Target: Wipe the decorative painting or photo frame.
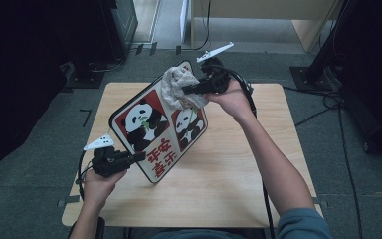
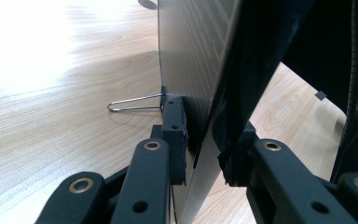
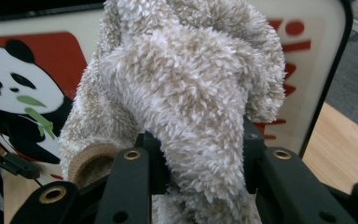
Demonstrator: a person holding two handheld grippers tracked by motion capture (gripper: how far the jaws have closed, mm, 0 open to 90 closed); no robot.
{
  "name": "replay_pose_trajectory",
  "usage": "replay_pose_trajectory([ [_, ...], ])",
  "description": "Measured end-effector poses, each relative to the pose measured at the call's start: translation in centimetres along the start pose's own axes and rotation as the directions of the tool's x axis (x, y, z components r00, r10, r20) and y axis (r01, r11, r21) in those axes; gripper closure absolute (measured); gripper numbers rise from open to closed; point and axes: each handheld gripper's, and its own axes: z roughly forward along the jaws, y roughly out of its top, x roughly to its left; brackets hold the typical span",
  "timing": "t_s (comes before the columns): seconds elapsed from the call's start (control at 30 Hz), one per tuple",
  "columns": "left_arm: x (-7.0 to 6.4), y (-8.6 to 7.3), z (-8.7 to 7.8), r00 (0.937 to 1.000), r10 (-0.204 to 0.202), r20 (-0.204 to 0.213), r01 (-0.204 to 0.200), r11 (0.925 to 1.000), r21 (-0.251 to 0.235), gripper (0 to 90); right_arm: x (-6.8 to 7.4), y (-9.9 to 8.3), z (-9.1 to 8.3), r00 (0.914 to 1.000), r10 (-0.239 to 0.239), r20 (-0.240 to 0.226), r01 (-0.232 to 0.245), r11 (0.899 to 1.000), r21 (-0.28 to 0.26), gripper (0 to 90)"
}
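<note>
A panda sign board (image 1: 149, 129) with red panels and red characters stands tilted on the wooden table (image 1: 229, 174). My left gripper (image 1: 137, 157) is shut on the board's lower left edge. In the left gripper view the jaws (image 2: 205, 140) clamp the thin board (image 2: 191, 60) from both sides. My right gripper (image 1: 188, 89) is shut on a fluffy beige cloth (image 1: 179, 87), which is pressed against the board's upper part. In the right gripper view the cloth (image 3: 191, 93) bulges between the jaws (image 3: 198, 154), with the panda picture (image 3: 18, 88) behind it.
A thin wire leg (image 2: 135, 103) sticks out from the board's back onto the table. Grey carpet surrounds the table, with cables (image 1: 328, 102) on the floor at right and dark equipment (image 1: 104, 30) at the back left. The table's right half lies bare.
</note>
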Motion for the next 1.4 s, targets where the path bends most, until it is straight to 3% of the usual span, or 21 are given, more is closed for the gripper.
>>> replay_pose_trajectory([
  [0.47, 0.0, 0.0, 0.0, 0.9999, 0.01, 0.0, -0.01, 0.9999, -0.001, 75.0, -1.3, -2.5, 1.0, 0.9992, 0.038, -0.016, -0.038, 0.999, 0.01, 66.3],
  [1.4, 0.2, -0.1, 0.0, 0.9997, 0.005, 0.023, -0.005, 1.0, -0.002, 73.9, -2.4, -6.5, 2.7, 0.9953, 0.09, -0.037, -0.088, 0.995, 0.041, 66.0],
])
